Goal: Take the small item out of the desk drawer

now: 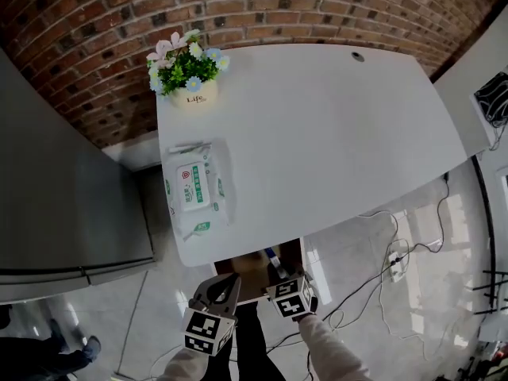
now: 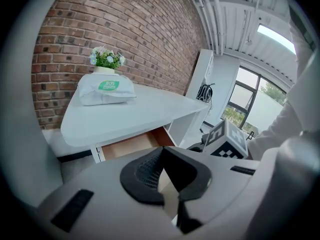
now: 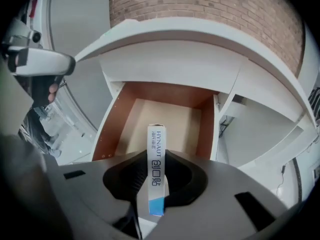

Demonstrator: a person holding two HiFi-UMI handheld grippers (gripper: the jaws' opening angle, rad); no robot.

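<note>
The desk drawer stands pulled out under the front edge of the white desk; its wooden inside shows bare in the right gripper view. A narrow white box with a blue end stands upright between the pads of my right gripper, which is shut on it a little above the drawer. In the head view that box pokes out ahead of the right gripper. My left gripper hangs beside it at the drawer's left front, its fingertips meeting with nothing held.
On the desk's left side lie a pack of wet wipes and a small flower pot. A grey cabinet stands left of the desk. Cables and a power strip lie on the floor to the right.
</note>
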